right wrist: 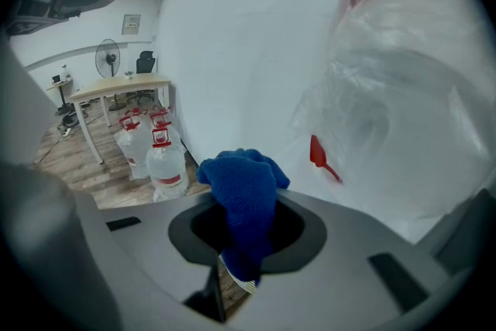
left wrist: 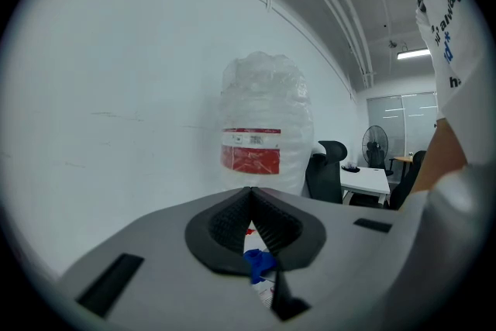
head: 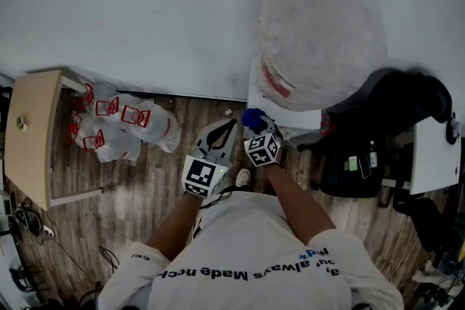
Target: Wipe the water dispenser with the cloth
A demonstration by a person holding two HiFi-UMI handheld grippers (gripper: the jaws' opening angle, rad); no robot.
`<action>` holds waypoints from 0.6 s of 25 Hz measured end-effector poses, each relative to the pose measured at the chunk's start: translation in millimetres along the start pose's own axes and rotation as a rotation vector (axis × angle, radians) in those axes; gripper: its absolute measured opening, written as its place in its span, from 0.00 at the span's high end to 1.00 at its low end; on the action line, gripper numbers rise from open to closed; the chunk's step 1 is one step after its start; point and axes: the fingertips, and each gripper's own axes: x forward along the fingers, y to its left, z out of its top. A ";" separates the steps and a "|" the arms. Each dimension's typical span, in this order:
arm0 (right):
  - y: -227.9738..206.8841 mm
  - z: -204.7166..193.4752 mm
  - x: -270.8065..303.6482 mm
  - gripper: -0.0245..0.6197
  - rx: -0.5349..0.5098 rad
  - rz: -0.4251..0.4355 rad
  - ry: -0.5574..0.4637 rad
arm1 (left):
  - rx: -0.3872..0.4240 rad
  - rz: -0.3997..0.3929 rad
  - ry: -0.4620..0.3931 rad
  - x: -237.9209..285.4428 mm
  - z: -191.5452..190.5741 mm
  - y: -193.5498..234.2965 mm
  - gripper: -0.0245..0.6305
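Observation:
The water dispenser [head: 282, 107] is white and stands against the wall, topped by a big bottle [head: 320, 40] wrapped in clear plastic with a red label. My right gripper [head: 256, 124] is shut on a blue cloth [head: 252, 117] just left of the dispenser's front. In the right gripper view the cloth [right wrist: 246, 194] bunches up out of the right gripper [right wrist: 244, 221], with the dispenser's red tap lever [right wrist: 324, 160] and plastic-wrapped body [right wrist: 395, 136] close to the right. My left gripper [head: 232, 125] sits beside it, shut and holding nothing. The left gripper [left wrist: 249, 198] faces the bottle [left wrist: 260, 128].
Several water jugs [head: 123, 123] with red caps lie on the wooden floor to the left, beside a light wooden table [head: 29, 131]. A black office chair [head: 389, 120] and a white desk [head: 436, 156] stand right of the dispenser. A fan [left wrist: 376, 145] stands farther back.

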 end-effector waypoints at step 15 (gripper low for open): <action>-64.4 18.7 -29.8 0.83 0.136 -0.121 -0.089 | 0.000 -0.006 -0.003 0.3 3.2 -2.1 0.93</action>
